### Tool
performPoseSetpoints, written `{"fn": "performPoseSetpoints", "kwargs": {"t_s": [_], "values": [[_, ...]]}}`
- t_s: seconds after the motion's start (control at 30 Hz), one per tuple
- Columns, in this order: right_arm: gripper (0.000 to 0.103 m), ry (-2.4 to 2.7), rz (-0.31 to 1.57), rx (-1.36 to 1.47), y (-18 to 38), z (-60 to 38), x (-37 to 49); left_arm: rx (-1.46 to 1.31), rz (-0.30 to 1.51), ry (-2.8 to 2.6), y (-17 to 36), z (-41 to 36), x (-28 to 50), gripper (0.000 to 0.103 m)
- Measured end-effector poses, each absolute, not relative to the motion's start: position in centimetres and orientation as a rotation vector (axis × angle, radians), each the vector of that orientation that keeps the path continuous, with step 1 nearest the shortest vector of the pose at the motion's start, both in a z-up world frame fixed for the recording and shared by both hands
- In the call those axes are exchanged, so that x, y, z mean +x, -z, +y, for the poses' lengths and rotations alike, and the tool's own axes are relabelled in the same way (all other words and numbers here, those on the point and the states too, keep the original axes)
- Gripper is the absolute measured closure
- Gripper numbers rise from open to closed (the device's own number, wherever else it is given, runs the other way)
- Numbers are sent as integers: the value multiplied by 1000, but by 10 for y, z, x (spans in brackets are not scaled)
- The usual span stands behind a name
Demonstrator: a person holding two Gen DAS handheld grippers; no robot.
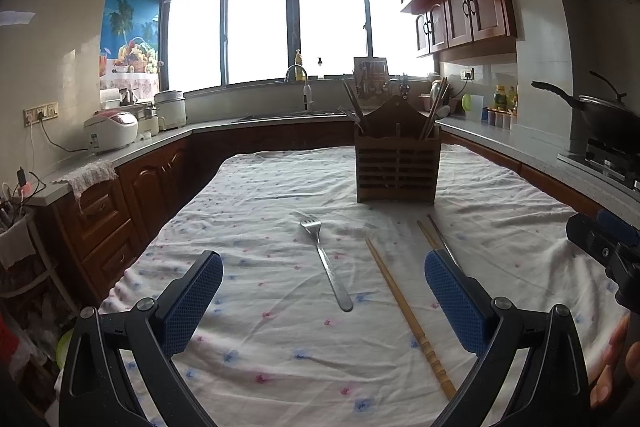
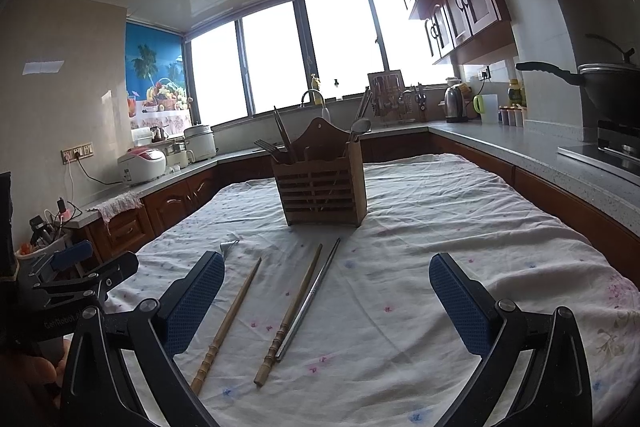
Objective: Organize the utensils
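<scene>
- Ahead of left gripper (image 1: 324,301), spread, empty: wooden holder (image 1: 396,167) with chopsticks, utensils upright inside.
- Between right gripper (image 2: 326,305) fingers, spread: two wooden chopsticks (image 2: 290,315), metal one (image 2: 310,297).

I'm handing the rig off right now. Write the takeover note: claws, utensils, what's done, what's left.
Left claw: open, empty, low over the tablecloth.
Right claw: open, empty.
Loose on the cloth: fork, two wooden chopsticks, one metal chopstick.
Wooden holder stands upright beyond them, already holding forks, chopsticks and a spoon.
Left to do: move the four loose pieces into the holder. The fork lies between the left claw's fingers, the chopsticks between the right's.
</scene>
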State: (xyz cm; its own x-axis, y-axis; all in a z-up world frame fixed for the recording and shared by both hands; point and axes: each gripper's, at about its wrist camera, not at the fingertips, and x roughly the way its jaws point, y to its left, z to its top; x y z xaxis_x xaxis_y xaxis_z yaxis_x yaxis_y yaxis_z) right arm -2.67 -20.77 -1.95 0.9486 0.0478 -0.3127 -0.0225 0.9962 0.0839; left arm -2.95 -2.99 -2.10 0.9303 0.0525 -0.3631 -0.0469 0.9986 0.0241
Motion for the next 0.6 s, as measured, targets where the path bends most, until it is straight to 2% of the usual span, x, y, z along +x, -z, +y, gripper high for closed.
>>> {"fn": "performPoseSetpoints", "kwargs": {"t_s": [0.6], "values": [[0, -40, 359, 100, 18, -207, -12, -15, 394, -49, 20, -29, -17, 1]]}}
